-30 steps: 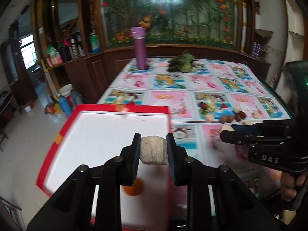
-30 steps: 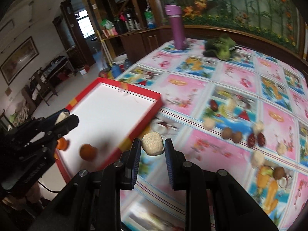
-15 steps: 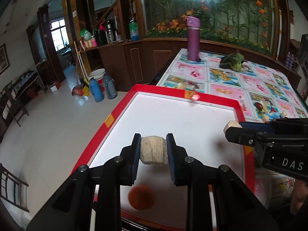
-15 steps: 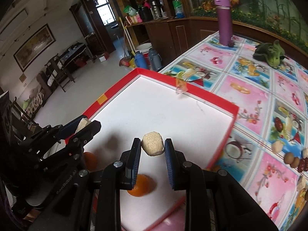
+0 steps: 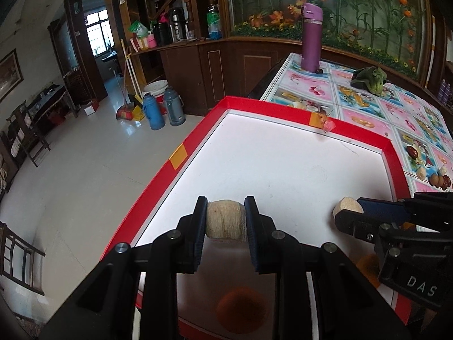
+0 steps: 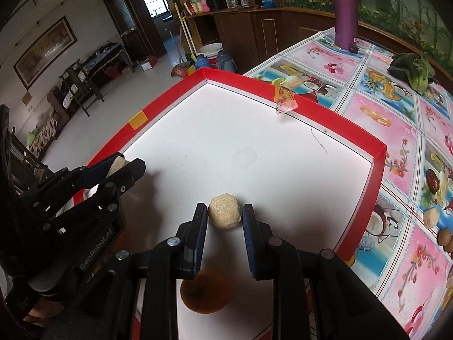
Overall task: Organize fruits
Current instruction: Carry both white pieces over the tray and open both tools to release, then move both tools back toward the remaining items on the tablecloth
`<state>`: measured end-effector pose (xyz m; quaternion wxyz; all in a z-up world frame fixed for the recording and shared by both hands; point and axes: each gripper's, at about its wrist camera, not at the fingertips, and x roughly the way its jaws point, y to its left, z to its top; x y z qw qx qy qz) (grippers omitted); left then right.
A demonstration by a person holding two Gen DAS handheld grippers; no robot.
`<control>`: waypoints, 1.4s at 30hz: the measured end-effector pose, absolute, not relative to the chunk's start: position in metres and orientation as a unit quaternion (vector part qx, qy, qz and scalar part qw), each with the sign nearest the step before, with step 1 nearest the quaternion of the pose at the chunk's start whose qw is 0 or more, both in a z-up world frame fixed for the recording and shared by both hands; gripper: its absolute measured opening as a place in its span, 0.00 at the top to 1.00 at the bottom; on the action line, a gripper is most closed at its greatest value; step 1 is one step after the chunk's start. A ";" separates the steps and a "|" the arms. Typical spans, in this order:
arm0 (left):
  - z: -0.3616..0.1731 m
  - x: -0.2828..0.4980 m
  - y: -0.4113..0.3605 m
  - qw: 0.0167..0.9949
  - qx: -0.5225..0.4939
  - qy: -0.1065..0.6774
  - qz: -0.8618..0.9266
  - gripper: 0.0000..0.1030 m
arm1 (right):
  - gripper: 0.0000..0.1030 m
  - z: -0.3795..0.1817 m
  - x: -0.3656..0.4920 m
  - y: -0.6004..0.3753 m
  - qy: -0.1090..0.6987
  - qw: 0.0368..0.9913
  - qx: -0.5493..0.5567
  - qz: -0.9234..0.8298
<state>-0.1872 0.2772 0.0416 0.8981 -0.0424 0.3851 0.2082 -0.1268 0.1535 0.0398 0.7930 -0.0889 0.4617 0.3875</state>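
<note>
Left gripper (image 5: 225, 221) pinches pale ridged cylindrical fruit (image 5: 225, 219); right gripper (image 6: 225, 216) pinches pale rough round fruit (image 6: 225, 215). Both over red-rimmed white tray (image 6: 334, 121), near end. Best: lower first, spread fingers gently, clear of orange fruit (image 6: 204, 291).

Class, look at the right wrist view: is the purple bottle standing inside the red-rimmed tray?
No: the purple bottle stands upright on the patterned tablecloth, well beyond the far rim of the tray.

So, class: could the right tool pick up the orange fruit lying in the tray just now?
Probably not yet: the right tool is shut on a beige fruit; the orange fruit lies just beneath it.
</note>
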 end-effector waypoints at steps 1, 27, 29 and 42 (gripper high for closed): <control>0.040 -0.187 0.278 0.897 -0.044 0.387 0.210 0.73 | 0.75 0.039 -0.127 0.154 0.464 0.791 -0.091 0.388; 0.064 -0.198 0.257 0.896 -0.025 0.377 0.235 0.51 | 0.71 0.065 -0.113 0.074 0.433 0.825 -0.024 0.361; 0.071 -0.199 0.246 0.901 -0.021 0.370 0.224 0.48 | 0.71 0.063 -0.108 0.056 0.438 0.828 -0.008 0.351; 0.084 -0.178 0.124 0.917 0.032 0.390 0.077 0.45 | 0.71 0.051 -0.100 -0.082 0.437 0.857 0.043 0.269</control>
